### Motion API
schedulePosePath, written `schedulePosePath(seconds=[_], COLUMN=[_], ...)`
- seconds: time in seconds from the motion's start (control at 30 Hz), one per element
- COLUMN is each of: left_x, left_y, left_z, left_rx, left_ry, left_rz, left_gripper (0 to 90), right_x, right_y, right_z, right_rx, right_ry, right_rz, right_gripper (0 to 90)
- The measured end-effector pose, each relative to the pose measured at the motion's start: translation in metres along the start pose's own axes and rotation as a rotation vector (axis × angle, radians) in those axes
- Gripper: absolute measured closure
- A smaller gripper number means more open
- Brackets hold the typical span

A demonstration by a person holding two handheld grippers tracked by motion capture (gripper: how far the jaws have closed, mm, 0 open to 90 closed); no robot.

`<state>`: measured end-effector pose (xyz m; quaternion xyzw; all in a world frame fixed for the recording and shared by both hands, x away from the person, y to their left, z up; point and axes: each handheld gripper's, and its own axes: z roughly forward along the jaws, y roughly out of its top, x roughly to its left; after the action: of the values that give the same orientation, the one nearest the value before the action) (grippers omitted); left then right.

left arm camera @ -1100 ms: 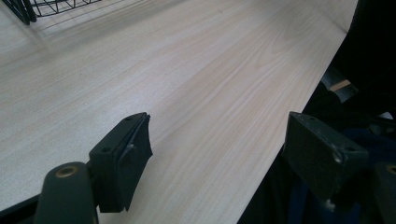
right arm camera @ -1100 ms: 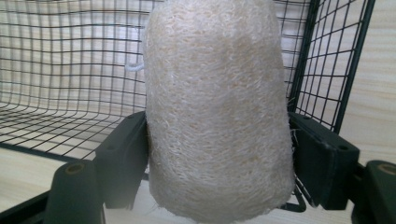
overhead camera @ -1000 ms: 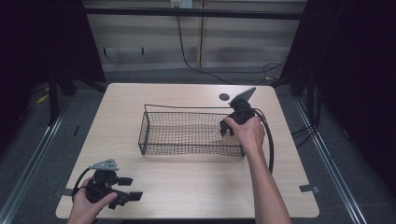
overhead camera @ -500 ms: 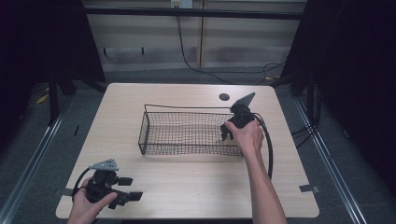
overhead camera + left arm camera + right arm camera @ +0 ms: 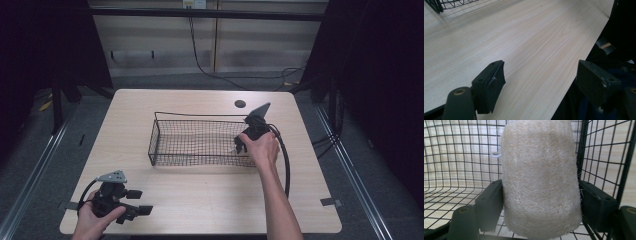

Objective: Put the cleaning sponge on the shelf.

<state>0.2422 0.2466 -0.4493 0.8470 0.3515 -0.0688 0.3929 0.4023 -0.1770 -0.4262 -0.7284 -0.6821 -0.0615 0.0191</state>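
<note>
The right tool [image 5: 541, 202] is clamped on a loofah [image 5: 540, 177], holding it inside the wire basket [image 5: 165, 145] at its right end, apparently to set it down. The left tool [image 5: 541, 82] idles apart over the worktop [image 5: 529, 37].

no readable text, labels, numbers or signs

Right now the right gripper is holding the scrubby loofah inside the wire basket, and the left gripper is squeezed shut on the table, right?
Not quite. The left gripper is open, its jaws wide apart over bare table, as the left gripper view shows. The right gripper does hold the loofah inside the wire basket.
</note>
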Motion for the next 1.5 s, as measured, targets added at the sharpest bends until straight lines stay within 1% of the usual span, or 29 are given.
schedulePosePath(seconds=[0.17,0.2,0.23,0.3,0.37,0.4,0.43,0.47,0.53,0.67,0.7,0.87,0.93,1.03,1.2,1.4,1.5], left_x=[0.000,0.000,0.000,0.000,0.000,0.000,0.000,0.000,0.000,0.000,0.000,0.000,0.000,0.000,0.000,0.000,0.000], left_y=[0.000,0.000,0.000,0.000,0.000,0.000,0.000,0.000,0.000,0.000,0.000,0.000,0.000,0.000,0.000,0.000,0.000], left_z=[0.000,0.000,0.000,0.000,0.000,0.000,0.000,0.000,0.000,0.000,0.000,0.000,0.000,0.000,0.000,0.000,0.000], left_rx=[-0.002,-0.003,-0.001,-0.001,-0.001,-0.001,-0.001,0.001,0.002,0.002,0.000,0.000,0.000,-0.002,-0.001,0.000,-0.001], left_ry=[-0.003,-0.001,0.000,0.000,0.001,0.000,0.001,-0.002,0.000,-0.003,0.002,-0.001,0.000,-0.004,-0.001,-0.001,0.001], left_rz=[0.001,0.000,0.001,0.001,0.001,0.001,0.001,0.000,0.002,0.000,0.002,0.001,0.001,0.002,0.001,0.001,0.003], left_gripper=[22.8,22.8,22.8,22.8,22.8,22.8,22.8,22.8,22.8,22.8,22.8,22.8,22.8,22.8,22.8,22.8,22.8], right_x=[0.004,0.004,0.004,0.004,0.002,0.002,0.002,0.002,0.003,0.003,0.004,0.004,0.004,0.004,0.002,0.002,0.003], right_y=[0.000,0.000,0.000,0.000,0.000,0.000,0.000,0.000,0.000,0.000,0.000,0.000,-0.001,0.000,0.000,0.001,0.001], right_z=[0.004,0.005,0.006,0.009,0.011,0.012,0.012,0.013,0.013,0.015,0.015,0.016,0.016,0.014,0.012,0.009,0.009], right_rx=[0.008,0.009,0.004,0.008,0.012,0.016,0.011,0.005,0.013,0.012,0.009,0.015,0.009,0.018,0.025,0.038,0.042], right_ry=[-0.026,-0.026,-0.015,-0.030,-0.025,-0.033,-0.031,-0.030,-0.038,-0.037,-0.038,-0.042,-0.034,-0.040,-0.035,-0.020,-0.023], right_rz=[-0.003,0.000,-0.001,0.001,0.003,0.003,-0.002,-0.005,-0.015,-0.014,-0.013,-0.003,-0.004,0.004,0.007,-0.003,-0.009], right_gripper=[25.3,25.3,25.3,25.2,25.2,25.2,25.2,25.2,25.1,25.0,25.0,24.9,24.9,24.6,24.1,20.8,19.4])
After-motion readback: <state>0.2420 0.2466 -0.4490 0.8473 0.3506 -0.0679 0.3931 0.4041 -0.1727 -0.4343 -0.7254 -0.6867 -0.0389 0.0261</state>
